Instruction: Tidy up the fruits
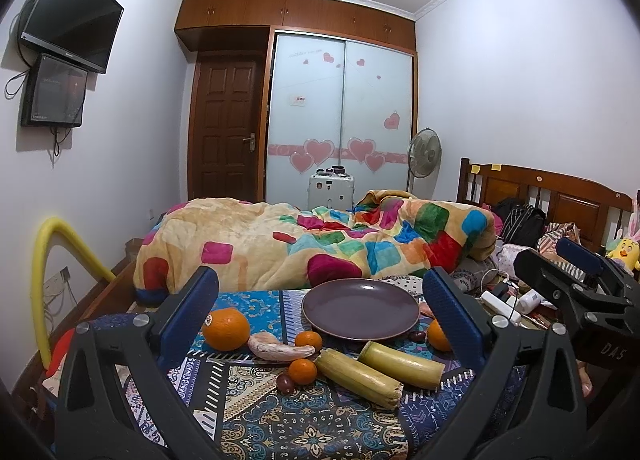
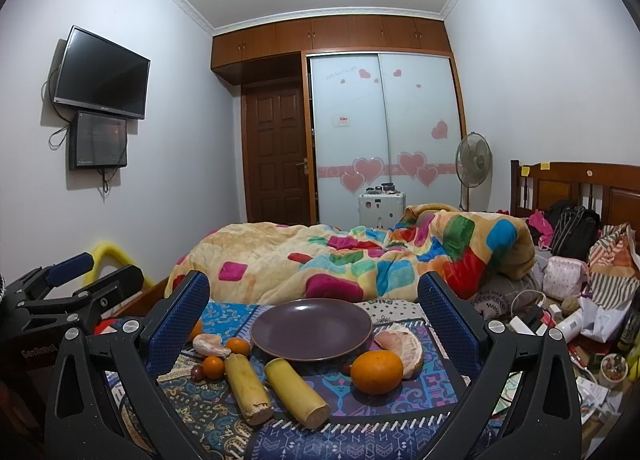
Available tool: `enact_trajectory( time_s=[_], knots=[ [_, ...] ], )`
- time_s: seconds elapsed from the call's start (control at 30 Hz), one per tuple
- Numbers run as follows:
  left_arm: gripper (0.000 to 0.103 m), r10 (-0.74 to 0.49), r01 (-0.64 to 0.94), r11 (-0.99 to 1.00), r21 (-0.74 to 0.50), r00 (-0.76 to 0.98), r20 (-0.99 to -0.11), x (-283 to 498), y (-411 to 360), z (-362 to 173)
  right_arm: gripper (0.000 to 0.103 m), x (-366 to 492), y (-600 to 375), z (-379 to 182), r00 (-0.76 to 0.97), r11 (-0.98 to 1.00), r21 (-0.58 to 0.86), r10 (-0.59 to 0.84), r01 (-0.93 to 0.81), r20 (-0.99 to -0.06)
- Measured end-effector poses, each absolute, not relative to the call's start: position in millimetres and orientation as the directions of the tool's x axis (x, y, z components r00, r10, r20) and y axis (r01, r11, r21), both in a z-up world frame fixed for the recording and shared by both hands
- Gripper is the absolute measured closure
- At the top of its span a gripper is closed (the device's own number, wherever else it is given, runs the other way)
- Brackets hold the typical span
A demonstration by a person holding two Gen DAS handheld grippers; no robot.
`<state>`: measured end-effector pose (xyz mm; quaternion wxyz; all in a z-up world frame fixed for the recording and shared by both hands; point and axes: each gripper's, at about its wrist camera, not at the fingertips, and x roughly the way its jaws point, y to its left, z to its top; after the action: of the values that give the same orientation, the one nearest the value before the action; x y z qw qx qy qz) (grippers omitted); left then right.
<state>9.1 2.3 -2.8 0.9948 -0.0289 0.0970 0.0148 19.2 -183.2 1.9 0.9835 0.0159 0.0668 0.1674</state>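
Observation:
An empty dark purple plate (image 1: 360,308) (image 2: 311,327) sits on a patterned cloth. In front of it lie two yellow-green sugarcane pieces (image 1: 358,378) (image 2: 296,390). Left of them are a big orange (image 1: 226,329), two small tangerines (image 1: 303,371) (image 2: 213,366), a pomelo segment (image 1: 280,348) (image 2: 207,343) and a dark grape (image 1: 285,383). On the right lie another orange (image 2: 377,371) (image 1: 438,336) and a peeled pomelo piece (image 2: 404,346). My left gripper (image 1: 320,312) and right gripper (image 2: 314,316) are both open and empty, held above the near fruit.
The patterned cloth (image 1: 280,420) covers a bed. A colourful quilt (image 1: 320,244) is heaped behind the plate. Cables, bottles and bags (image 2: 568,316) clutter the right side. A yellow foam tube (image 1: 44,272) stands at the left.

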Motion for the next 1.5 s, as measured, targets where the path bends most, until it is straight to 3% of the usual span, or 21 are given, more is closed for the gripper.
enact_trajectory(
  time_s=[0.3, 0.67, 0.87, 1.07, 1.3, 1.5],
  knots=[
    [0.000, 0.054, -0.065, 0.997, -0.030, 0.961, -0.270, 33, 22, -10, 0.000, 37, -190, -9, 0.929, 0.945, 0.044, 0.327, -0.324, -0.172],
    [0.000, 0.125, -0.138, 0.990, 0.006, 0.876, -0.465, 84, 75, -54, 0.000, 95, -201, -49, 0.885, 0.961, -0.039, 0.235, -0.273, -0.403],
    [0.000, 0.099, -0.125, 0.992, -0.009, 0.822, -0.561, 114, 95, -80, 0.000, 126, -211, -71, 0.823, 0.958, -0.034, 0.227, -0.286, -0.521],
    [0.012, 0.085, -0.110, 0.994, -0.002, 0.775, -0.627, 140, 108, -99, 0.000, 143, -213, -87, 0.768, 0.951, -0.009, 0.243, -0.308, -0.592],
    [0.020, 0.046, -0.114, 0.992, -0.054, 0.727, -0.685, 169, 123, -113, 0.018, 160, -213, -99, 0.694, 0.938, 0.039, 0.283, -0.345, -0.663],
    [0.029, 0.017, -0.118, 0.989, -0.088, 0.684, -0.729, 187, 129, -120, 0.024, 163, -207, -101, 0.667, 0.923, 0.037, 0.305, -0.384, -0.680]
  ],
)
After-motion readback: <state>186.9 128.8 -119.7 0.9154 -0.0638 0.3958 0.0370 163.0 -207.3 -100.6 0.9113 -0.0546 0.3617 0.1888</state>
